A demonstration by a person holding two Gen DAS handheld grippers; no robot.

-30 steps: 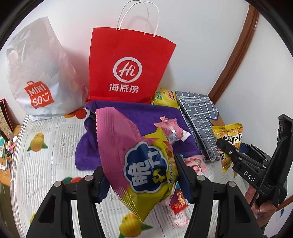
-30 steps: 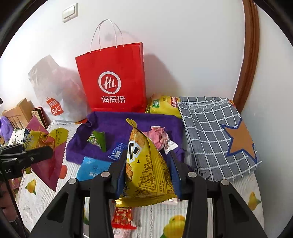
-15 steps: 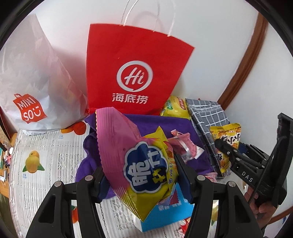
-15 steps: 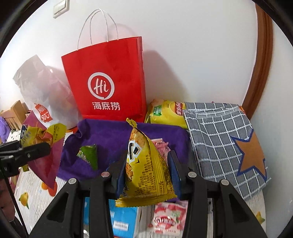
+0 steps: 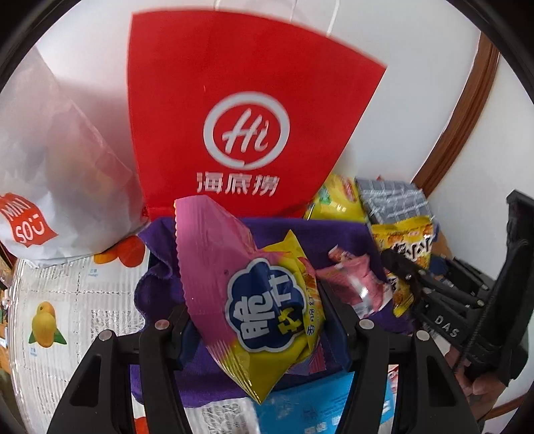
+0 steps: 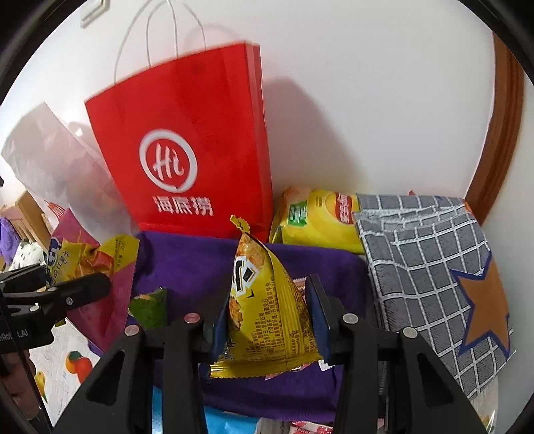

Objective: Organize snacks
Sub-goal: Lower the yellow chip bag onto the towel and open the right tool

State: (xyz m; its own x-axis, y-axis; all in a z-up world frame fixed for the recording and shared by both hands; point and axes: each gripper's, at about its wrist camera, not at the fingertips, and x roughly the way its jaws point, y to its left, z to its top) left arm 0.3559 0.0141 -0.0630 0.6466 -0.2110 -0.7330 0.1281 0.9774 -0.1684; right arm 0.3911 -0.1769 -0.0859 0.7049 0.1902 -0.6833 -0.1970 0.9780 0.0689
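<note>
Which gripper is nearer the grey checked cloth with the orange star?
Right. The right gripper sits just beside the grey checked cloth; the left gripper is further off, beyond it.

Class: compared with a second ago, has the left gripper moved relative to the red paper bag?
Yes. The left gripper, shut on the pink snack bag, has come closer to the red paper bag, which now looms larger.

You face a plain white wall (image 6: pixel 350 100) edged by curved brown wooden trim (image 6: pixel 500 140), a light switch (image 6: pixel 95 10) up high.
</note>
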